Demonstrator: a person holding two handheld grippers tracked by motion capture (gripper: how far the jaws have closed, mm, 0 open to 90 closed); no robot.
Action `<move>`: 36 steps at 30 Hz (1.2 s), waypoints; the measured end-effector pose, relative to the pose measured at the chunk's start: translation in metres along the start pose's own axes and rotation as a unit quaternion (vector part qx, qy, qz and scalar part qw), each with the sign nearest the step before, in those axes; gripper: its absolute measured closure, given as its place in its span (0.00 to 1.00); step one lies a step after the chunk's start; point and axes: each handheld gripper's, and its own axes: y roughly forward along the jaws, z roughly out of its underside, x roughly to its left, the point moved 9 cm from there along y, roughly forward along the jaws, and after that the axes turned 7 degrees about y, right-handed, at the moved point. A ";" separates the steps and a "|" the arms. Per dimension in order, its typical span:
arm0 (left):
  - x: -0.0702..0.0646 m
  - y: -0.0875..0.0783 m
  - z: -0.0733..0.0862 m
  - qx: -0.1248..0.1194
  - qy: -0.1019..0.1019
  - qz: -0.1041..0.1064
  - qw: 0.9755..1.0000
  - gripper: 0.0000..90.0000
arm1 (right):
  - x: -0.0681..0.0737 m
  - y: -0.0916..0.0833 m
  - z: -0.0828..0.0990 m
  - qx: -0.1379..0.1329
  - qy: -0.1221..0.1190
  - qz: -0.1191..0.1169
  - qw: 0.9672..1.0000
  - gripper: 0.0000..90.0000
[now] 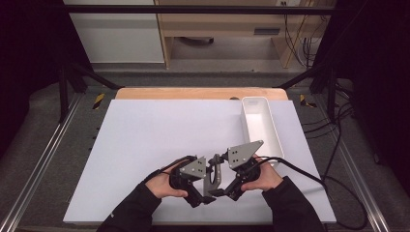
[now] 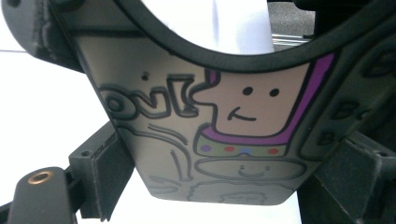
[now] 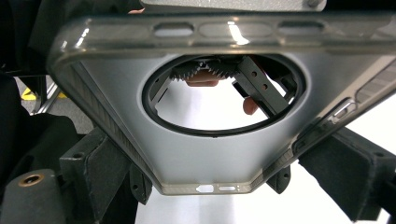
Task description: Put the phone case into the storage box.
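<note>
My left hand-held gripper (image 1: 205,186): jaws clamped on one end of a grey translucent phone case with cartoon drawings and a round cut-out (image 2: 210,135), held above the near middle of the white tabletop (image 1: 145,145). My right hand-held gripper (image 1: 223,180): jaws closed on the case's other end. Long white plastic bin (image 1: 261,121): far right, apart.

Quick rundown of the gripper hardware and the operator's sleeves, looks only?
Both handheld units are black. The left gripper and the right gripper each carry a grey three-cornered plate on top, dotted with small holes. A black cable trails from the right one across the white table sheet. The jaws are blocky black pads; a brass insert sits beside them. The person wears black long sleeves.
</note>
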 end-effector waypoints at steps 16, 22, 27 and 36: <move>0.004 -0.002 0.002 0.001 -0.010 -0.011 1.000 0.09 | -0.002 -0.001 -0.001 -0.005 0.004 0.006 1.000 0.13; 0.007 -0.008 0.006 -0.005 -0.018 -0.022 1.000 0.05 | -0.003 -0.006 -0.004 -0.010 0.003 0.013 1.000 0.13; 0.010 -0.016 0.013 -0.009 -0.027 -0.040 0.999 0.04 | -0.006 -0.012 -0.008 -0.016 0.004 0.025 1.000 0.13; 0.016 -0.035 0.028 -0.029 -0.060 -0.081 0.994 0.01 | -0.014 -0.024 -0.011 -0.023 0.011 0.053 0.998 0.13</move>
